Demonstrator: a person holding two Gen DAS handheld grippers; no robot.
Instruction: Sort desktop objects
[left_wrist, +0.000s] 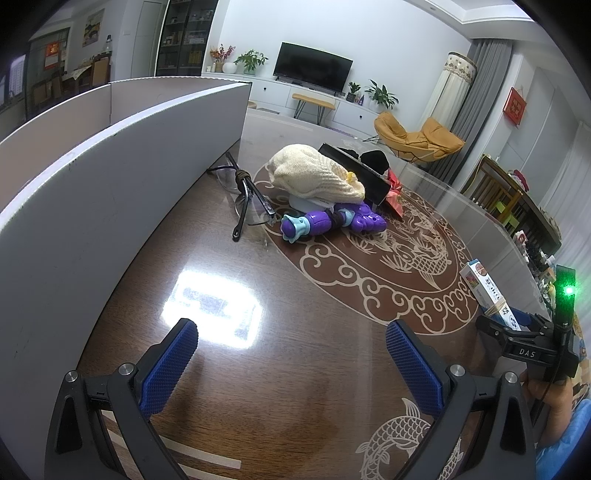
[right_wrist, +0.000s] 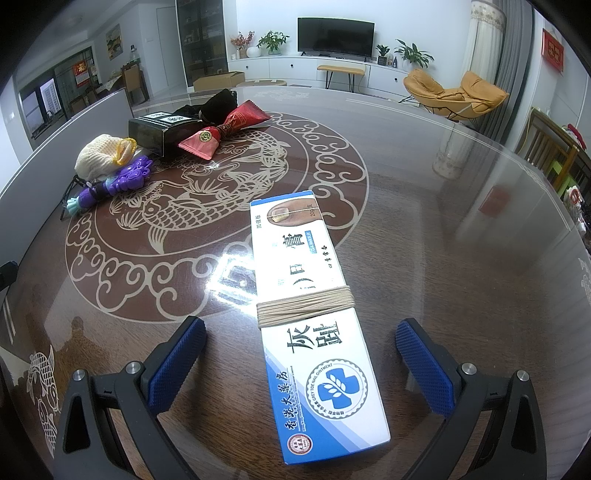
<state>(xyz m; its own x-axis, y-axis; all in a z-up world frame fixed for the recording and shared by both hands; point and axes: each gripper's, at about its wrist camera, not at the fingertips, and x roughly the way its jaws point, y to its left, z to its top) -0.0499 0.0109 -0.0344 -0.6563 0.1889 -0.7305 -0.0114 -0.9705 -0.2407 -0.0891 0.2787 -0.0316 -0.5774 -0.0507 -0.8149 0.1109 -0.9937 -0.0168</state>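
Your right gripper (right_wrist: 301, 350) gapes around ointment box (right_wrist: 314, 314) reading "GREY TOE NAIL OINTMENT", "20g"; left gripper (left_wrist: 291, 347) spread, empty.

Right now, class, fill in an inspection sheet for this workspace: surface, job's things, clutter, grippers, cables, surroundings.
Surface: glossy patterned table, glare patch.
Job's things: ointment box lying flat, string-wrapped; purple toy; glasses; knit pouch; black box; red packet.
Clutter: white divider board.
Grippers: left gripper open, empty; right gripper open, straddling the box.
Cables: nothing seen.
Surroundings: television, orange chair.
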